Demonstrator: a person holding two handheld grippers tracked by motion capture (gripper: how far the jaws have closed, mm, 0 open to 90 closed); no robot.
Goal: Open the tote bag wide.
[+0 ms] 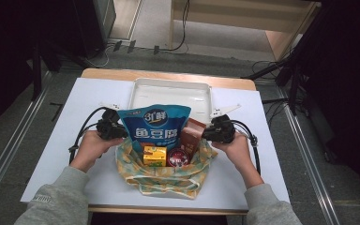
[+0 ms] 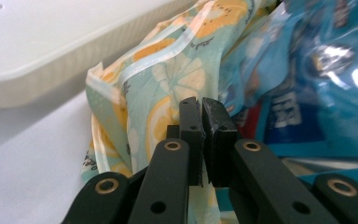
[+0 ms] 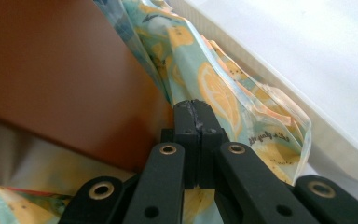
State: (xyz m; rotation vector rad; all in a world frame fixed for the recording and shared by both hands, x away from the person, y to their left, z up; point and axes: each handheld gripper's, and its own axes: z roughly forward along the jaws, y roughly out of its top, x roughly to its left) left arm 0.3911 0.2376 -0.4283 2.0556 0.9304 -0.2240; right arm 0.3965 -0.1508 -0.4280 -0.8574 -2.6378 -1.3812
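Observation:
A lemon-print bag point(image 1: 161, 176) sits open near the table's front, between my two grippers. Out of it stand a blue snack pouch point(image 1: 155, 126), a brown box point(image 1: 192, 136), a small yellow carton point(image 1: 154, 155) and a red round lid point(image 1: 177, 158). My left gripper point(image 1: 117, 130) is shut on the bag's left rim; in the left gripper view the jaws point(image 2: 200, 108) pinch the printed fabric point(image 2: 144, 93) beside the blue pouch point(image 2: 307, 70). My right gripper point(image 1: 212, 133) is shut on the right rim, its jaws point(image 3: 196, 109) pinching fabric point(image 3: 223, 93) next to the brown box point(image 3: 60, 70).
A white tray point(image 1: 171, 91) lies just behind the bag on the white mat point(image 1: 84, 108) that covers the wooden table. Cables trail from both grippers toward the person's forearms. Dark stands and floor cables surround the table.

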